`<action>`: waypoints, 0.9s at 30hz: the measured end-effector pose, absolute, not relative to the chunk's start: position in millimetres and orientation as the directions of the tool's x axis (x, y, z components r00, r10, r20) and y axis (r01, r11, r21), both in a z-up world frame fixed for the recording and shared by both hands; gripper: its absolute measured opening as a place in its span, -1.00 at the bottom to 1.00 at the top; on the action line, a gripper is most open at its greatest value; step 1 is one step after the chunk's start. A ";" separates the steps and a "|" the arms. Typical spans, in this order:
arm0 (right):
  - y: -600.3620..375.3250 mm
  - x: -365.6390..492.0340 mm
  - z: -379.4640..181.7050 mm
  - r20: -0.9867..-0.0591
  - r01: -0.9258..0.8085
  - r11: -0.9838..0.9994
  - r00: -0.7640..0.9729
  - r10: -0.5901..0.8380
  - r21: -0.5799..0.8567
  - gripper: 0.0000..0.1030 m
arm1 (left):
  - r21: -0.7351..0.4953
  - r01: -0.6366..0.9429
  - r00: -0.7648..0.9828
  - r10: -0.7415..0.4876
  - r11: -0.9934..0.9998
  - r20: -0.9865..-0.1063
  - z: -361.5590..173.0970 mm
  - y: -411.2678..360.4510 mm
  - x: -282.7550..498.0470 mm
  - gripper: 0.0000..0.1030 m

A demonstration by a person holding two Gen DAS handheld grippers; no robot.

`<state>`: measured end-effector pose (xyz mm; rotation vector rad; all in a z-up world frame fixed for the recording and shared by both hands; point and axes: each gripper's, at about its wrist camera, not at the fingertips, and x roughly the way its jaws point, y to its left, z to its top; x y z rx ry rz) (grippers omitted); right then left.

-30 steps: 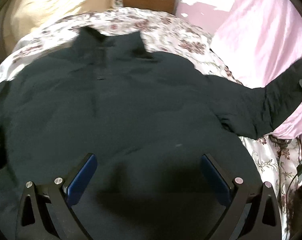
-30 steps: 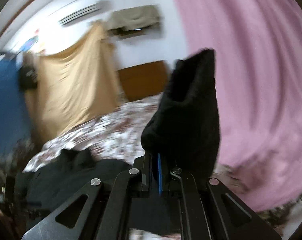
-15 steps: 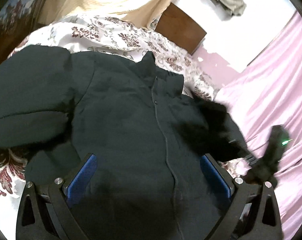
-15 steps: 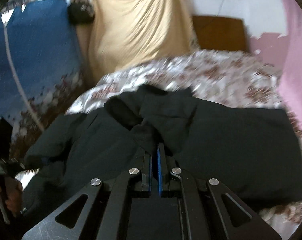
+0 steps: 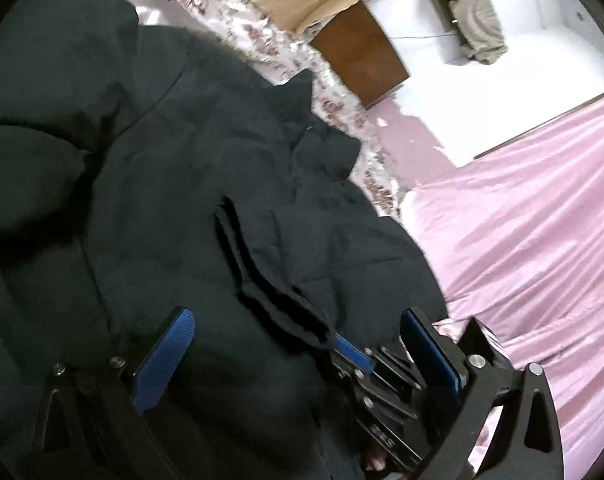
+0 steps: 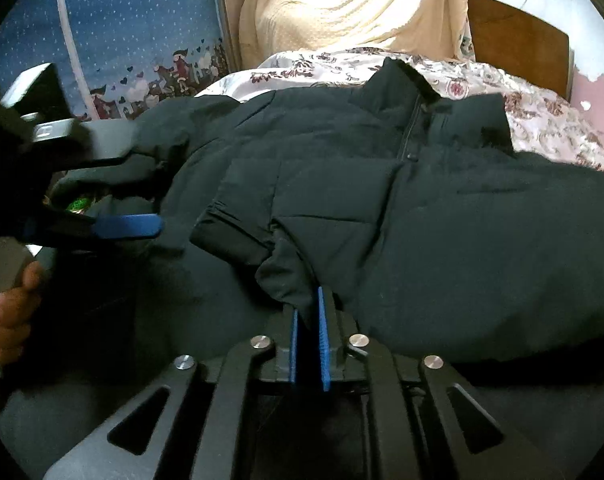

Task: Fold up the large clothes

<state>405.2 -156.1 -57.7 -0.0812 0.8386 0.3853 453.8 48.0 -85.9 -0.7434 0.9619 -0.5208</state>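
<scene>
Left wrist view: the dark jacket (image 5: 174,208) lies spread on the floral bedsheet (image 5: 262,36), pink cloth (image 5: 534,232) at the right. The left gripper (image 5: 298,344) hangs wide open over the jacket, gripping nothing. The folded sleeve (image 5: 274,280) lies across the chest, its cuff end in the right gripper (image 5: 352,350).

Right wrist view: the right gripper (image 6: 308,316) has its jaws just opening, sleeve cloth (image 6: 286,276) between the blue pads. The left gripper (image 6: 142,196) gapes empty at the left, a hand (image 6: 10,308) on it.
</scene>
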 end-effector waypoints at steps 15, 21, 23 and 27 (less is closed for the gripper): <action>-160.8 384.4 -40.3 -0.652 -0.428 0.901 0.663 0.367 0.072 -0.04 | -0.752 -0.016 0.542 -0.626 0.659 -0.561 -94.9 31.8 480.5 -0.81; -212.7 374.7 14.7 -0.474 -0.254 0.967 0.850 0.229 0.012 -0.01 | -0.575 0.041 0.690 -0.439 0.817 -0.575 -35.1 47.7 466.4 -0.82; -238.7 378.9 20.2 -0.445 -0.136 0.991 0.887 0.126 0.010 -0.01 | -0.484 0.035 0.700 -0.367 0.874 -0.612 -23.3 51.1 465.5 -0.82; -284.1 399.2 6.8 -0.485 0.006 0.999 0.874 0.014 0.039 -0.08 | -0.355 0.012 0.677 -0.269 0.935 -0.685 -34.1 46.7 472.2 -0.82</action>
